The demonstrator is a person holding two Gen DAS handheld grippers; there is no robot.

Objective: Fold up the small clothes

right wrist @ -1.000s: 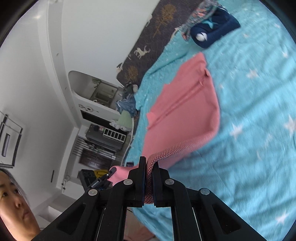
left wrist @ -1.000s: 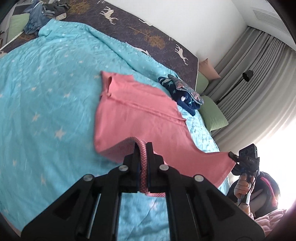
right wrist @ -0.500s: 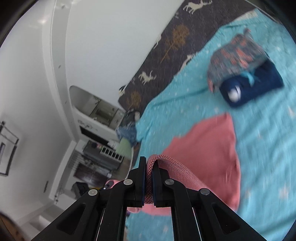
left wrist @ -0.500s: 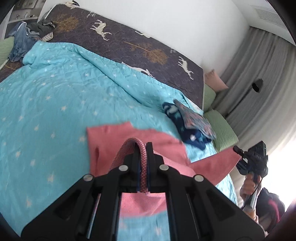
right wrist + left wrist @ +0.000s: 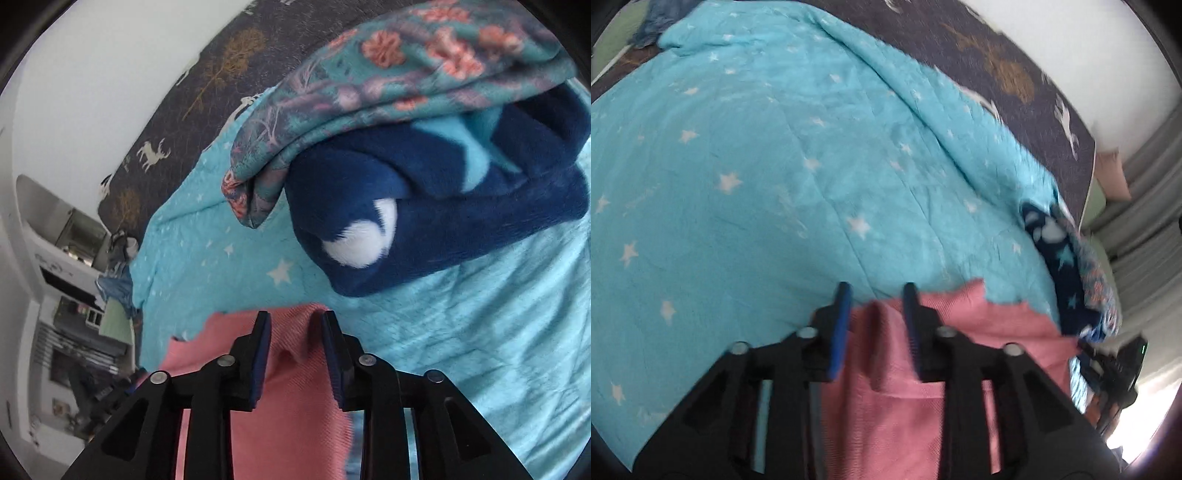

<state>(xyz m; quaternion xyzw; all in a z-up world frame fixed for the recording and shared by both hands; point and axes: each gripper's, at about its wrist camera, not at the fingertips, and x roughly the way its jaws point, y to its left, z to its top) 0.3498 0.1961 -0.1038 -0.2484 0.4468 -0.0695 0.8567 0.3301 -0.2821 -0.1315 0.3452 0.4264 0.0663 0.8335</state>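
Both grippers are standing with jaws wide, holding nothing. The pink garment [image 5: 960, 332] is lying on the turquoise quilt [image 5: 757, 184], a raised ridge of cloth sitting between the fingers of the left gripper [image 5: 873, 295] and likewise between those of the right gripper [image 5: 295, 321]. Judged step: a fold laid down and let go. The next move is calling for a fresh grasp on an edge — or smoothing. Only the right view is showing the navy plush garment [image 5: 443, 221] and floral cloth [image 5: 406, 66] just ahead of its fingertips.
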